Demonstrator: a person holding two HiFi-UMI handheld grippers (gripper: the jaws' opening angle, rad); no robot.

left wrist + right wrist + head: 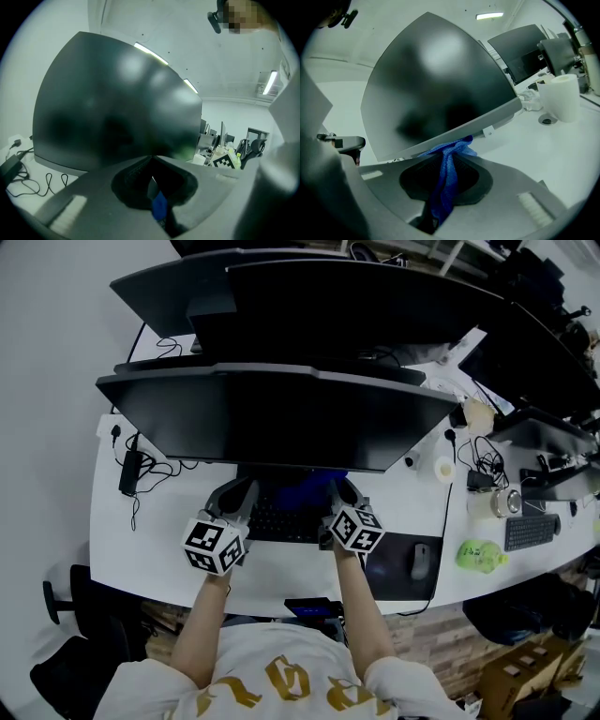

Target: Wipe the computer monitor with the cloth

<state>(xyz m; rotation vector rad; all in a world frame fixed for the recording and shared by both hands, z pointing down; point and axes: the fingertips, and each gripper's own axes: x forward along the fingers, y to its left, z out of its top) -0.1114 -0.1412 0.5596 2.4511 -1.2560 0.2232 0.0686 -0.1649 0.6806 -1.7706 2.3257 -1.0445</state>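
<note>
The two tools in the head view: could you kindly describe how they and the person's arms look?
The left tool and right tool each have grey curved jaws and a white cube with black square markers. Forearms are bare; the white shirt has short sleeves and gold lettering.

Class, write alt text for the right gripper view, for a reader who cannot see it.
The right gripper has its jaws closed on a blue cloth, which reaches up to the lower edge of a dark, tilted monitor. A white cylinder stands on the white desk to the right.
</note>
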